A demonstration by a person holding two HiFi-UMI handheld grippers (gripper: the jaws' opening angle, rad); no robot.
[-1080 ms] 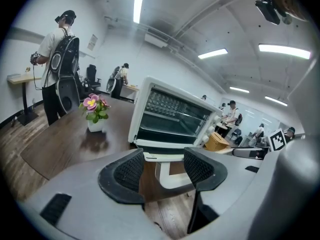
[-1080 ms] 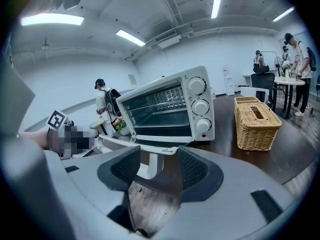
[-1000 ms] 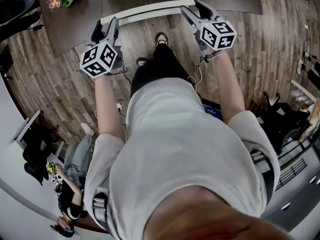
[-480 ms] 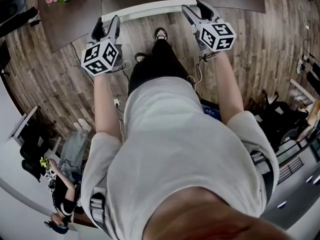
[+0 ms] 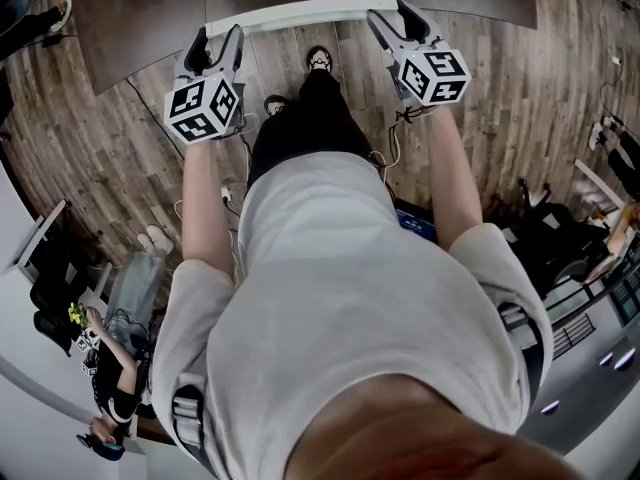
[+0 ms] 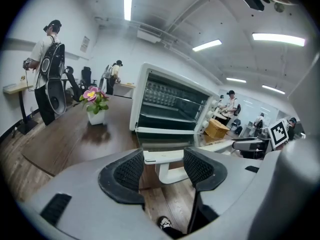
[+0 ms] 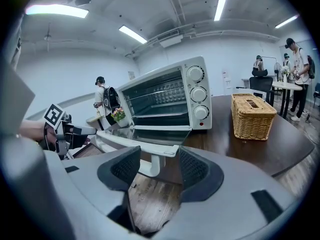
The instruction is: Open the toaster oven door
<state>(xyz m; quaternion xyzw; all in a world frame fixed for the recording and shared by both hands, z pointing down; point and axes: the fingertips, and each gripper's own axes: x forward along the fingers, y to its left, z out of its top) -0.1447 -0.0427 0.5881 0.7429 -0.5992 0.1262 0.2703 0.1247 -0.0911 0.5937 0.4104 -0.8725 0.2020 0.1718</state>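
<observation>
On dark table (image 7: 260, 146), white toaster oven (image 7: 170, 96) – three knobs down one side, wire racks visible inside. Door (image 7: 145, 134) folded down flat in front of oven, glass up, white handle (image 5: 290, 15) along front edge. Left gripper (image 6: 162, 170) at handle's left end, right gripper (image 7: 154, 170) at right end – jaws of both apart, handle end between pads, no clear pinch. Wicker basket (image 7: 252, 115) on oven's knob side, flower pot (image 6: 96, 104) on other.
</observation>
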